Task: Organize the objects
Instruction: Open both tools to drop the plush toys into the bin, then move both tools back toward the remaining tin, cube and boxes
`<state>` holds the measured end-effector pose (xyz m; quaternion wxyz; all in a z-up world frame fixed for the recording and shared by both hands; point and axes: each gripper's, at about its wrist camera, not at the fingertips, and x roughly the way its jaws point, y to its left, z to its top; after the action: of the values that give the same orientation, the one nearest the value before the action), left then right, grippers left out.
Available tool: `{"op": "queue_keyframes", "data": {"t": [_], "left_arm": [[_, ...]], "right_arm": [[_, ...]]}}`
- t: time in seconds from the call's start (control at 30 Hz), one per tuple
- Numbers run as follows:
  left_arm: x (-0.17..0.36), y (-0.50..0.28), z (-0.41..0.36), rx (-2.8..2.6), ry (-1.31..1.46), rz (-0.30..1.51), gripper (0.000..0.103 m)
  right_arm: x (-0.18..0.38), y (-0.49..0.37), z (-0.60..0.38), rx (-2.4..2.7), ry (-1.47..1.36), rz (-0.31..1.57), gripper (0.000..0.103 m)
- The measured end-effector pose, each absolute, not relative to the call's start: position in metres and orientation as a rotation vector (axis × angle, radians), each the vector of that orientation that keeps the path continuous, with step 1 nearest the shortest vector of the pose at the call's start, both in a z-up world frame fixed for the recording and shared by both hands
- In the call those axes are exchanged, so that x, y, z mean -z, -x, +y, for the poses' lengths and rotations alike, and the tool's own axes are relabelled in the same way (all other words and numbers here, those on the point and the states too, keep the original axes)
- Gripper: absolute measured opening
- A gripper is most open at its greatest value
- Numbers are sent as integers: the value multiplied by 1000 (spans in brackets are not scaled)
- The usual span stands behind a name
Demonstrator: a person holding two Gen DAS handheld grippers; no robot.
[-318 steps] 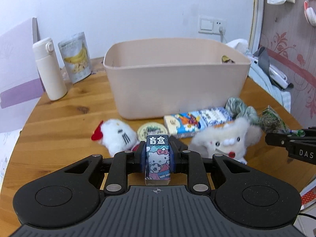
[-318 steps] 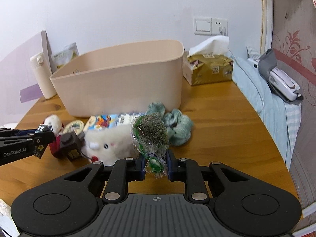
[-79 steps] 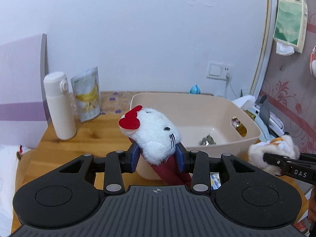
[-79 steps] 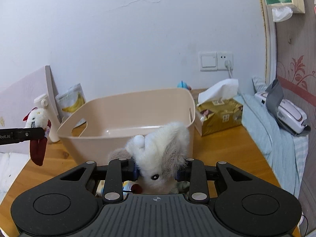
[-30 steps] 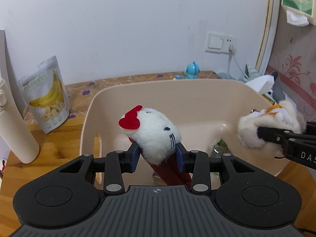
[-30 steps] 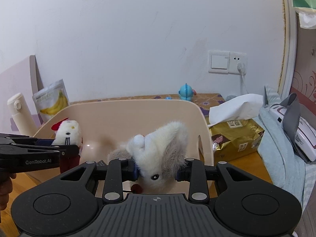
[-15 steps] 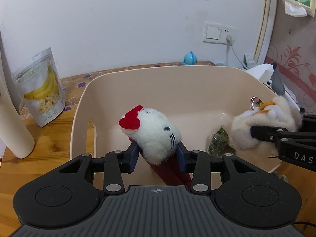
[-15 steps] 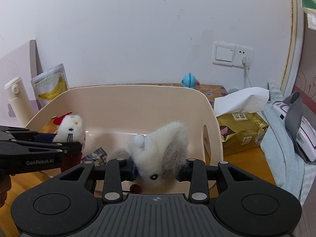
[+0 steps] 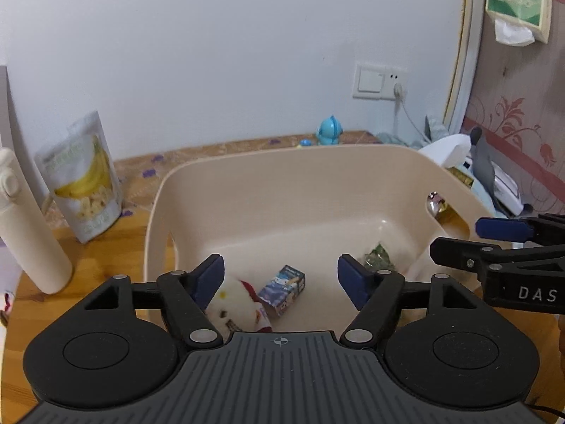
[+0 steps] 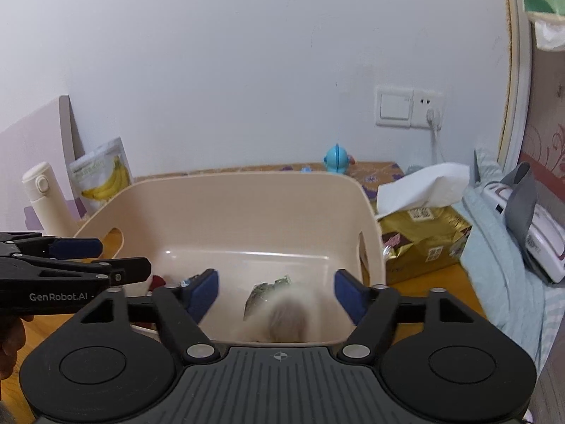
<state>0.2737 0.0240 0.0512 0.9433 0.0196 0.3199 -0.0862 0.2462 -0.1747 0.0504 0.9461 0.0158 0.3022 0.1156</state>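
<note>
Both tongs hang open and empty over the beige bin (image 9: 159, 212): left gripper (image 9: 280, 277) above the kitty plush (image 9: 229, 309), right gripper (image 10: 275, 291) above the blurred white plush (image 10: 286, 318).

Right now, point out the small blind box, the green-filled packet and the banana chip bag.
blind box (image 9: 282, 290), left wrist view, on its printed upper face.
green-filled packet (image 9: 378, 257), left wrist view, on its green contents.
banana chip bag (image 9: 84, 183), left wrist view, on the banana picture.
</note>
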Motion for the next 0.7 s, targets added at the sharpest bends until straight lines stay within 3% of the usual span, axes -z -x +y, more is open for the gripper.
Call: {"op": "queue_keyframes", "data": {"t": [0.13,0.3,0.7], "left_arm": [[-61,-262,22,173,-43,632,73],[-66,-247,19,169,-50,621,73],[-65,-212,30,158,-42,612,75]], "right_arm": [[-58,-233,-177,-232,-18,589,92],[-65,-216,-180,-223,-6,569,99],[-68,-183,-184,-203,4,565,103]]}}
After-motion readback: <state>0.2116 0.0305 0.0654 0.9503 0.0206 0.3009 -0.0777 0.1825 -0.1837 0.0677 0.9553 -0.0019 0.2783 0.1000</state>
